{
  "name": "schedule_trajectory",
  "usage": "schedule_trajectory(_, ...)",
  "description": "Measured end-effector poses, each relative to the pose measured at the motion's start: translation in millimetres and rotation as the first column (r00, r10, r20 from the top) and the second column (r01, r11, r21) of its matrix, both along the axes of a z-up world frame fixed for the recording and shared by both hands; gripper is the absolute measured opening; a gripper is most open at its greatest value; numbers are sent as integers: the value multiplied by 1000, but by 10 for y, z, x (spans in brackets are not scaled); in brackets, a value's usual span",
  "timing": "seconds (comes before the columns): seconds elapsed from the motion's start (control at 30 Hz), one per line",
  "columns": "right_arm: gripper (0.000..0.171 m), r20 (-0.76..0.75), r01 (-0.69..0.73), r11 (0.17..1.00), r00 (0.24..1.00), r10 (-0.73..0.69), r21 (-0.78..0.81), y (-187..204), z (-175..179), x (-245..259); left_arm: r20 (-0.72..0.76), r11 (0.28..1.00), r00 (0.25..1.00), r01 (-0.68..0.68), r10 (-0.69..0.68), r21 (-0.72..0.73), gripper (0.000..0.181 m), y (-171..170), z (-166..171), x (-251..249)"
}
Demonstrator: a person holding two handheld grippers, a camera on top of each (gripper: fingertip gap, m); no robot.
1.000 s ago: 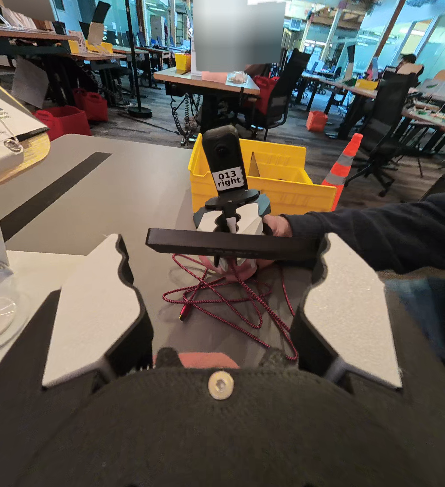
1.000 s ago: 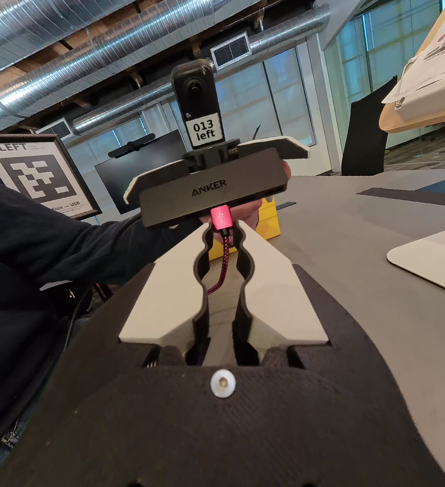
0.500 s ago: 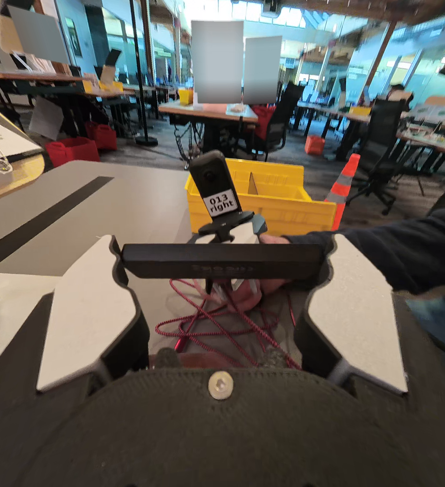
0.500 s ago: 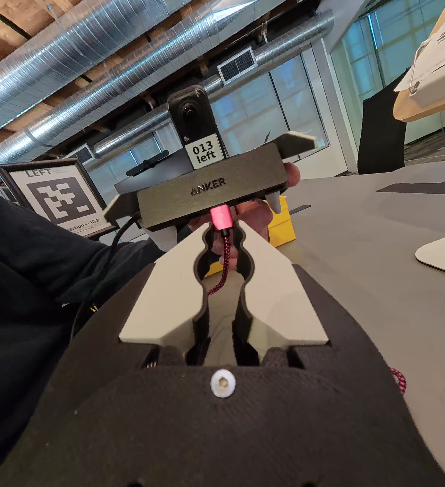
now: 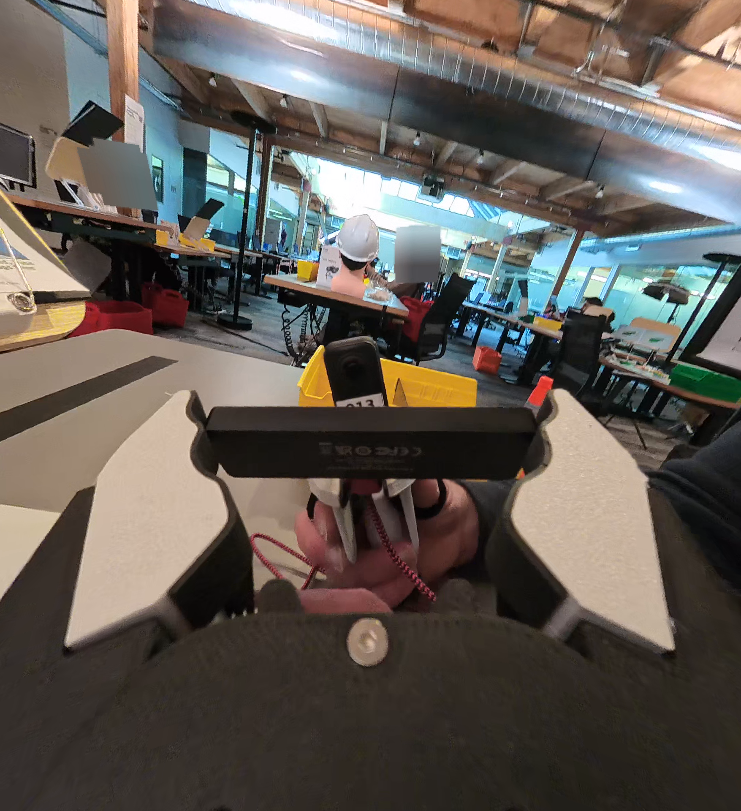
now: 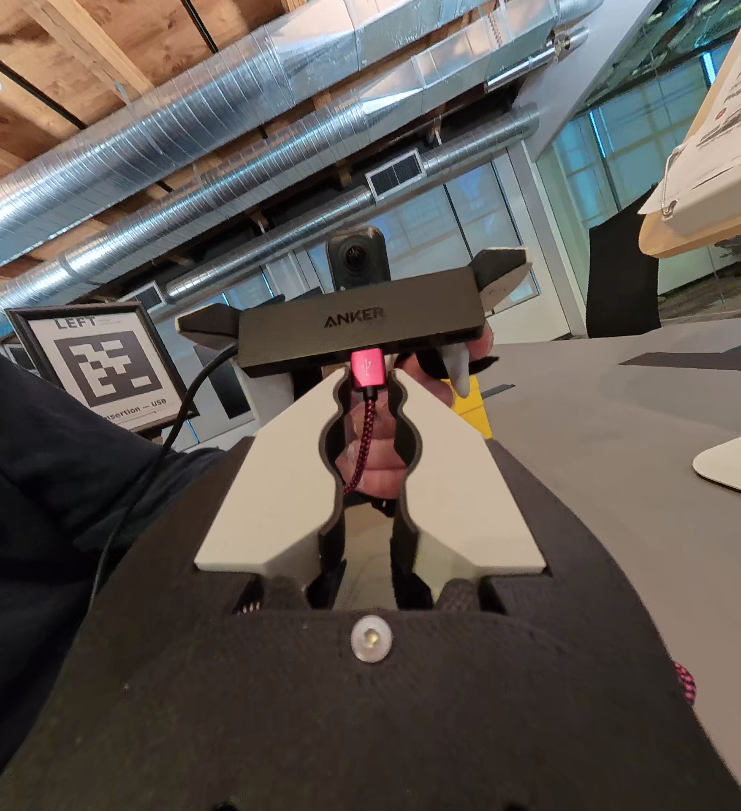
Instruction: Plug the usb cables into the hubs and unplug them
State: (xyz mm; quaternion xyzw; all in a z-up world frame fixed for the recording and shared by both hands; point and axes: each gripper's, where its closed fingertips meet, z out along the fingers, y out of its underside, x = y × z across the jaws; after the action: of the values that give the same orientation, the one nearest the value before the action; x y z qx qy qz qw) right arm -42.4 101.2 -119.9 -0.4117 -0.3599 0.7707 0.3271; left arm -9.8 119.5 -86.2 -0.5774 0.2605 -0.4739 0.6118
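My left gripper (image 5: 370,419) is shut on a black USB hub (image 5: 368,441), held crosswise between its white fingers and lifted off the grey table (image 5: 74,377). My right gripper (image 6: 368,373) is shut on the pink USB plug (image 6: 367,366), whose housing sits against the hub's (image 6: 359,324) port side. The red braided cable (image 6: 365,432) hangs down between the right fingers. In the left wrist view the right gripper (image 5: 362,496) shows under the hub, with a hand behind it. In the right wrist view the left gripper's fingers (image 6: 502,270) clamp the hub's ends.
A yellow bin (image 5: 430,386) stands behind the hub, with an orange cone (image 5: 539,390) beyond it. A clipboard on a stand (image 5: 9,285) is at the left. A white pad (image 6: 737,465) lies on the table. A framed marker sign (image 6: 96,368) and the hub's black lead (image 6: 184,408) are at the left. Left and right tips are no more than a few centimetres apart.
Both grippers have risen and tilted upward together, the hub and plug still joined. The cable heap on the table has dropped mostly out of sight. Both grips are unchanged.
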Motion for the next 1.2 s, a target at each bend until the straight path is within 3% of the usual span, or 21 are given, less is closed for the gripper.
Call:
schedule_trajectory(0.27, 13, -12, 16, 999, 1000, -16, 32, -36, 57, 10, 70, 1000, 998, 1, -1, -3, 136, -28, 34, -4)
schedule_trajectory(0.47, 13, 226, -13, 976, 974, -37, 218, -87, -92, 31, -180, 998, 982, 56, -61, -35, 137, -150, -244, -8)
schedule_trajectory(0.67, 13, 424, -127, 952, 906, -3, 277, -105, -211, 60, -426, 998, 902, 61, -66, -25, 134, -198, -416, -15)
schedule_trajectory(0.87, 12, 530, -175, 932, 848, -21, 317, -80, -272, 112, -561, 999, 828, 34, -24, 8, 133, -200, -485, -64)
schedule_trajectory(1.0, 12, 556, -198, 930, 831, -9, 311, -101, -316, 99, -668, 997, 744, 31, 22, 66, 133, -220, -506, -40)
schedule_trajectory(1.1, 12, 579, -220, 927, 815, 4, 304, -119, -359, 91, -772, 992, 632, 43, 62, 115, 135, -230, -545, -16)
schedule_trajectory(1.2, 12, 616, -239, 918, 787, -8, 317, -120, -427, 80, -881, 994, 470, 58, 59, 98, 139, -215, -683, -42)
